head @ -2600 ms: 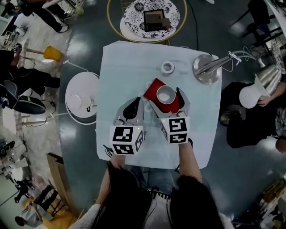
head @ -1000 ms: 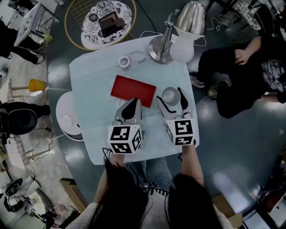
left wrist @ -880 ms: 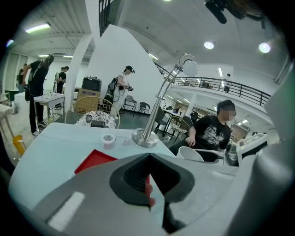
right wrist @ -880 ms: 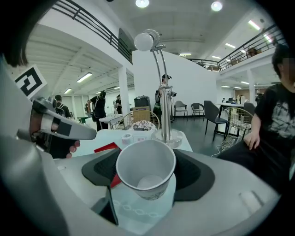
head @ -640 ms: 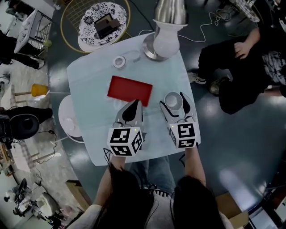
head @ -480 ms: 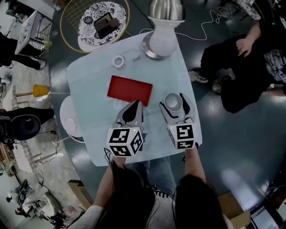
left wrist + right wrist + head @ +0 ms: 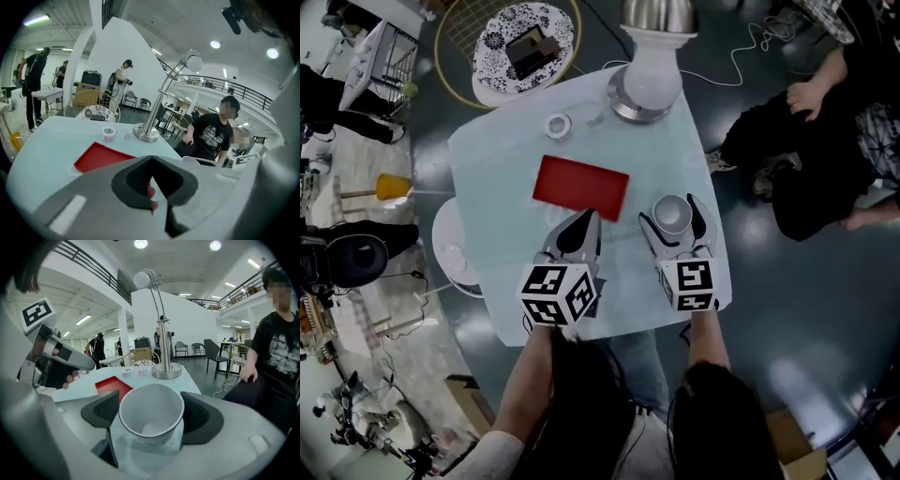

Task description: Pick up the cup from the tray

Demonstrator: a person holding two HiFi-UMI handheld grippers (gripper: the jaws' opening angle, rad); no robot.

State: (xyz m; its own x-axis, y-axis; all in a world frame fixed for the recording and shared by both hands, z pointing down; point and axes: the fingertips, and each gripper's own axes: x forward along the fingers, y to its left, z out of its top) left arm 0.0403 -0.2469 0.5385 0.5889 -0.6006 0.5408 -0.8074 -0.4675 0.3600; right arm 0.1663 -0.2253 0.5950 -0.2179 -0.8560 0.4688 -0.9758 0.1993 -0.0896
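The white paper cup stands upright on the pale table, to the right of the empty red tray. My right gripper has one jaw on each side of the cup. Its jaws have just been opening. In the right gripper view the cup fills the gap between the black pads, which sit close to its wall without pressing. My left gripper rests at the tray's near edge, its jaws together on nothing. The left gripper view shows the tray beyond its closed tips.
A metal desk lamp stands at the table's far edge, with a roll of tape to its left. A seated person is close to the table's right side. A white stool stands at the left, and a round patterned side table beyond.
My right gripper carried the cup off the tray, moved right and came down to the table beside it. The left gripper stayed by the tray's near edge.
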